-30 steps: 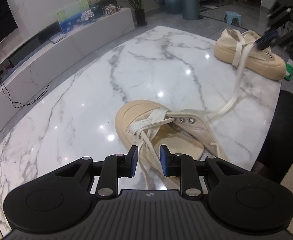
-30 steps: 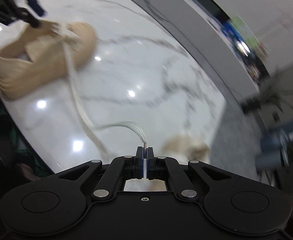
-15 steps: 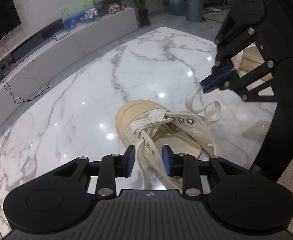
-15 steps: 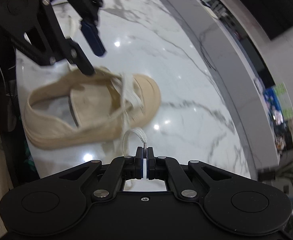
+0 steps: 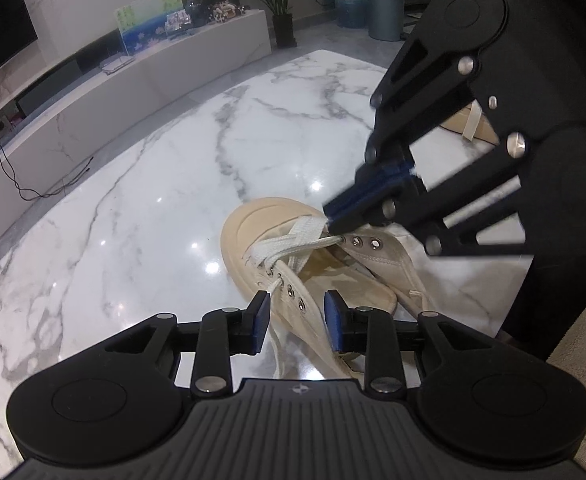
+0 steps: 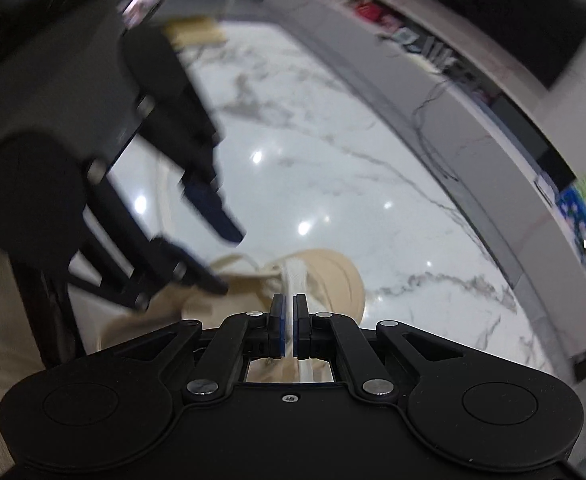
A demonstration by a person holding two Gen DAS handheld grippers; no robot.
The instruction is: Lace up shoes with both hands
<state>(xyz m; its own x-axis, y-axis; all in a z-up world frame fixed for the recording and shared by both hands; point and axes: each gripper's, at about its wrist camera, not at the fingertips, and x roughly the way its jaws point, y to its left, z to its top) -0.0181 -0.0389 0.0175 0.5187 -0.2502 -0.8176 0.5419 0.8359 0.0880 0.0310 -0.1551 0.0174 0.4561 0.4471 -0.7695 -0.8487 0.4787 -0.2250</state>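
A beige canvas shoe lies on the marble table, toe pointing away, with a white lace crossed over its front eyelets. My left gripper hovers over the near eyelet flap. Its blue pads stand apart, the flap and a lace strand run between them, and neither pad presses on them. My right gripper comes in from the right, shut on the lace end just at the right row of eyelets. In the right wrist view the lace runs up between its closed pads, with the left gripper blurred beside the shoe.
A second beige shoe lies at the far right of the table, mostly hidden by the right gripper. A dark chair back stands at the table's right edge. A long low white cabinet runs along the far wall.
My right gripper has swung in from the far shoe with the lace end, down to the near shoe's right eyelets. The slack loop is gone. The left jaws have widened slightly.
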